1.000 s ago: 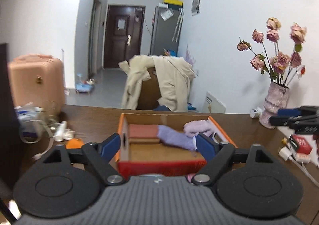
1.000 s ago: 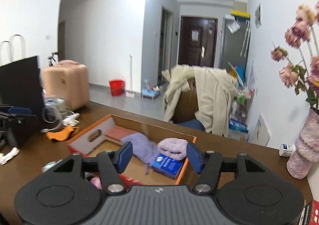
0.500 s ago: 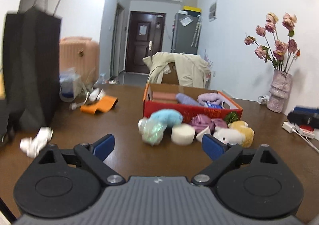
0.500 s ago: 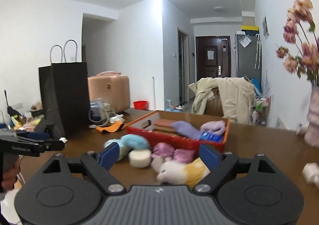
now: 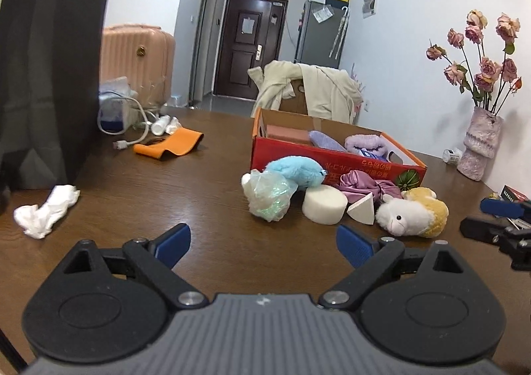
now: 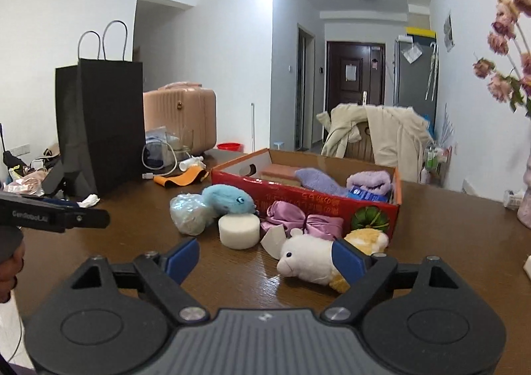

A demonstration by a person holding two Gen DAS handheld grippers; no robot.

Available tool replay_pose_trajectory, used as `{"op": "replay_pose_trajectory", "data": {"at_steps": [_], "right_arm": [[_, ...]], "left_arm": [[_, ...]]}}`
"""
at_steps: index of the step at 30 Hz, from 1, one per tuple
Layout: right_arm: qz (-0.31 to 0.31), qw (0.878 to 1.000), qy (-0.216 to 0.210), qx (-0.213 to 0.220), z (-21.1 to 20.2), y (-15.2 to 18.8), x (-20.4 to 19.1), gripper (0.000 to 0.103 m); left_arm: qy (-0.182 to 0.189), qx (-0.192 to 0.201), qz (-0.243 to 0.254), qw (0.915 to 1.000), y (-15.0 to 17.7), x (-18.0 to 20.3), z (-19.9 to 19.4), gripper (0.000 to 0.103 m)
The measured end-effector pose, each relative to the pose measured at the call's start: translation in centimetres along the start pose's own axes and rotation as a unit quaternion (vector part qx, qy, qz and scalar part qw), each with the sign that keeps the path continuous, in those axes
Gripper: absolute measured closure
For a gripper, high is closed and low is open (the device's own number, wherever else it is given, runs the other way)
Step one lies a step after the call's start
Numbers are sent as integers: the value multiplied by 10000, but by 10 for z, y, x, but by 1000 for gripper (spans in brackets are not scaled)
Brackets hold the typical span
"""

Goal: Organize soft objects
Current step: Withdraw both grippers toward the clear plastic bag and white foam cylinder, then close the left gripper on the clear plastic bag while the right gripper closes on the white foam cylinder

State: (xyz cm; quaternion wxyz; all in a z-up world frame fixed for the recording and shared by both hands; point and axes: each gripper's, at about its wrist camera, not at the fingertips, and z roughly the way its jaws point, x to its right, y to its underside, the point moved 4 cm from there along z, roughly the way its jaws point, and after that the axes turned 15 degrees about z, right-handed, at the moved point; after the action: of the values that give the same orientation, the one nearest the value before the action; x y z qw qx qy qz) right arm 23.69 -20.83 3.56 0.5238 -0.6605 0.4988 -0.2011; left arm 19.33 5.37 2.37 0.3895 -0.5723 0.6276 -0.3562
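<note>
A red cardboard box [image 5: 335, 162] [image 6: 298, 199] holds purple cloths and a blue packet. In front of it on the brown table lie a blue plush [image 5: 295, 171] [image 6: 229, 200], a crinkled plastic bag [image 5: 268, 197] [image 6: 189, 212], a white round sponge [image 5: 325, 204] [image 6: 239, 230], a white wedge sponge [image 5: 361, 209], pink satin cloth [image 5: 361, 184] [image 6: 298, 219] and a white-and-yellow plush [image 5: 411, 215] [image 6: 312, 259]. My left gripper [image 5: 264, 244] is open and empty, short of the pile. My right gripper [image 6: 265, 259] is open and empty, its right finger next to the white plush.
A black paper bag [image 5: 43, 76] [image 6: 99, 122] stands at the left. A crumpled white tissue [image 5: 46, 210], an orange strap [image 5: 169, 144] and cables lie on the table. A vase of dried roses [image 5: 481, 142] stands at the right.
Both grippers have pulled back from over the box toward the near side of the table and lowered. The loose soft things in front of the box have come into view.
</note>
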Motion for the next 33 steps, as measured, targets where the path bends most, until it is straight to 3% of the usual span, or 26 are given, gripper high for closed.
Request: {"op": "replay_pose_trajectory", "data": {"at_steps": [6, 10, 13, 17, 20, 24, 28, 29, 30, 33], "right_arm": [[175, 9997, -18, -188, 45, -7, -4, 18], [232, 9984, -146, -486, 79, -12, -7, 30], [223, 9980, -219, -554, 105, -16, -12, 30], [304, 9968, -370, -647, 136, -22, -18, 30], [259, 9952, -423, -840, 158, -20, -25, 30], [266, 9929, -261, -1132, 184, -11, -30, 32], [208, 9924, -185, -1198, 195, -4, -33, 33], [160, 9928, -133, -1177, 196, -3, -35, 33], [130, 9931, -118, -1164, 197, -3, -36, 36], [-183, 9934, 106, -1131, 201, 1, -39, 50]], "left_arm": [[141, -114, 32, 9998, -14, -2, 51, 7], [145, -240, -1, 9996, -25, -10, 87, 7], [220, -258, 31, 9994, -31, -13, 110, 8], [500, -205, -80, 9985, -37, -20, 127, 9], [385, -214, -213, 9988, -37, -27, 131, 20], [616, -216, -175, 9977, -34, -28, 132, 20], [576, -459, -149, 9972, -26, -25, 146, 23], [601, -454, -131, 9971, -25, -24, 147, 33], [659, -470, -113, 9967, -24, -22, 149, 51], [755, -469, -39, 9960, -23, -19, 148, 65]]}}
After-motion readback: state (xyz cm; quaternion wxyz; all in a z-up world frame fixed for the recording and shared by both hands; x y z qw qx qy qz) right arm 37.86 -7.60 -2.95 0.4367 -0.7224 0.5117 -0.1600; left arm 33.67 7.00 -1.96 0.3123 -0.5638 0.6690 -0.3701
